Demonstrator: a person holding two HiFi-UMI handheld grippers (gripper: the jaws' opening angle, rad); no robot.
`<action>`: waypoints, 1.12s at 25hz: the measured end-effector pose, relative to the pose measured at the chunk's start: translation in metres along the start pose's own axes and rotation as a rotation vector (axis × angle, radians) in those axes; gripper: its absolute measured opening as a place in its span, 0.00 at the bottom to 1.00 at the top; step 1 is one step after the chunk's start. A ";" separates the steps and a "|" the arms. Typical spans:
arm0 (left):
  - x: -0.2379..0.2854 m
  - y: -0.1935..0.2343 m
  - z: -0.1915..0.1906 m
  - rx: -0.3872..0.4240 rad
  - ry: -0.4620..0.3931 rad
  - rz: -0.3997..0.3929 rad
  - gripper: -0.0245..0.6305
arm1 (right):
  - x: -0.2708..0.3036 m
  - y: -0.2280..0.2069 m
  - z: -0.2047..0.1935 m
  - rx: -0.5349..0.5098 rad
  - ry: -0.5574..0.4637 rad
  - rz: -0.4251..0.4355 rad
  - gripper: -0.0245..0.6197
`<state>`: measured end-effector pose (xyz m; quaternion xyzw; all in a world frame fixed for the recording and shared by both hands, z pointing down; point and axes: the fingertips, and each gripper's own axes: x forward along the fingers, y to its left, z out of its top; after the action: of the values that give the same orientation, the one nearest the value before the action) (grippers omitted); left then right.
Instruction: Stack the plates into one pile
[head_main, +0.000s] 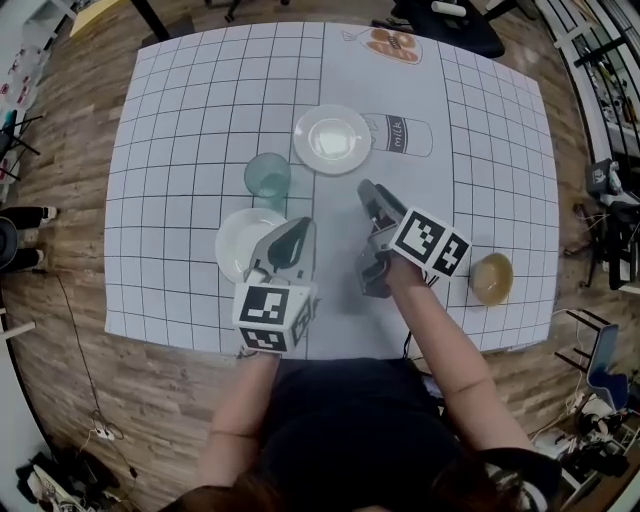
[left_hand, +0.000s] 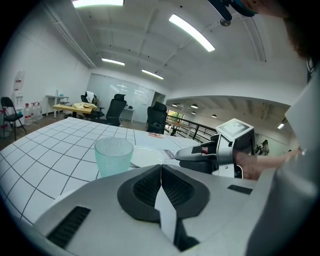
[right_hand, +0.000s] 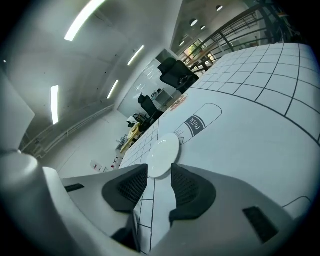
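A white tablecloth ruled with a black grid (head_main: 180, 120) covers the table, and two round white plates lie on it, well apart and not stacked. The farther white plate (head_main: 332, 139) lies near the middle of the cloth, just beside a printed outline of a carton marked "milk" (head_main: 400, 135). The nearer white plate (head_main: 238, 245) lies toward the person and to the left, its right side hidden under the left gripper (head_main: 298, 235). Between the two plates stands an upright translucent teal plastic cup (head_main: 267, 180), just beyond the nearer plate's far rim and to the left of the farther plate. The left gripper view shows its two dark ribbed pads (left_hand: 142, 187) pressed together along a thin line with nothing seen between them; the cup and the farther plate lie ahead of it. From the head view I cannot tell whether this gripper touches the nearer plate or only hangs over it. The right gripper (head_main: 370, 197) reaches over bare cloth on the person's side of the farther plate, pointing toward it and short of its rim. In the right gripper view its jaws stand spread, with only the cloth in the gap and the farther plate showing beyond the tips, untouched. A small tan round bowl (head_main: 491, 278) sits alone near the right edge of the cloth, well apart from both plates. Wooden plank flooring (head_main: 60, 200) surrounds the table.
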<state>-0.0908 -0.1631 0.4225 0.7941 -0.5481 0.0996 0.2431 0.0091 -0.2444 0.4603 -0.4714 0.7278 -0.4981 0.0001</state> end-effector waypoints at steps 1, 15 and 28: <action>0.003 0.000 0.000 -0.004 0.001 0.009 0.08 | 0.004 -0.001 0.001 0.005 0.005 0.002 0.27; 0.039 0.001 -0.003 0.004 0.036 0.010 0.08 | 0.046 -0.024 -0.002 0.107 0.031 -0.019 0.28; 0.048 -0.003 -0.014 0.030 0.082 -0.087 0.08 | 0.060 -0.028 0.004 0.137 0.032 -0.121 0.28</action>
<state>-0.0682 -0.1950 0.4536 0.8158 -0.5013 0.1296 0.2578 -0.0032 -0.2905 0.5063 -0.5055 0.6620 -0.5533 -0.0092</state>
